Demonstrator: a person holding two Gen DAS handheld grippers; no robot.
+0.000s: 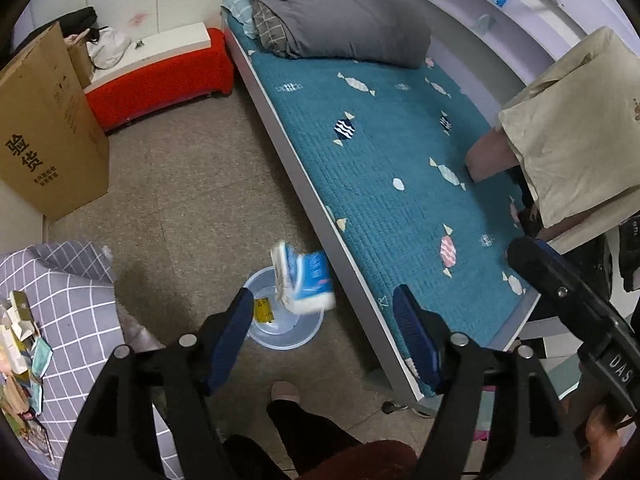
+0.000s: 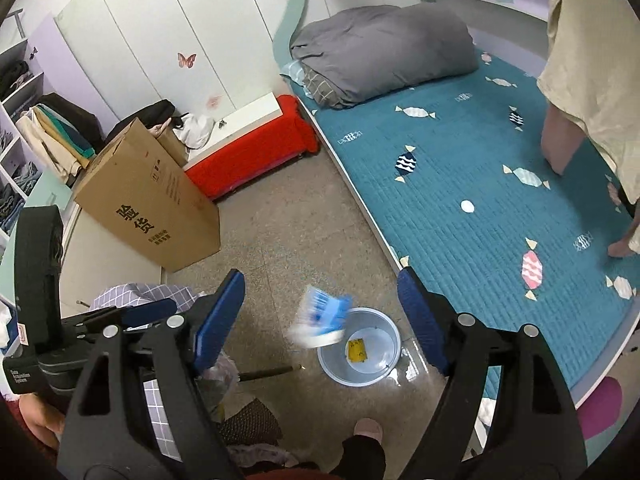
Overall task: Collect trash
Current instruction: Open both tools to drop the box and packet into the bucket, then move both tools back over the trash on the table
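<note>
— So, starting at the left: where is the rubbish?

— On the counter with the grey checked cloth (image 1: 76,312), at the far left of the left wrist view, lies a heap of small packets and boxes (image 1: 20,344). That looks like the stock yet to be gathered.

— And the left tool (image 1: 320,328)?

— Its blue pads stand wide apart with nothing between them. Just beyond, a blue and white carton (image 1: 304,280) shows blurred in mid-air above the pale blue bin (image 1: 280,336) on the floor (image 1: 192,184). A yellow wrapper (image 1: 263,310) already lies inside.

— Will the carton land cleanly?

— I judge it likely, though in the right wrist view the carton (image 2: 320,316) sits over the bin's (image 2: 332,368) near rim, so it could clip the edge. Releasing lower and squarely over the middle would be safer.

— And the right tool (image 2: 320,320)?

— Also spread apart and empty, hovering above the bin, with the bed (image 2: 460,200) to its right.

— What next?

— Probably another packet from the counter; grip it across its narrow side so it drops free when released.
</note>
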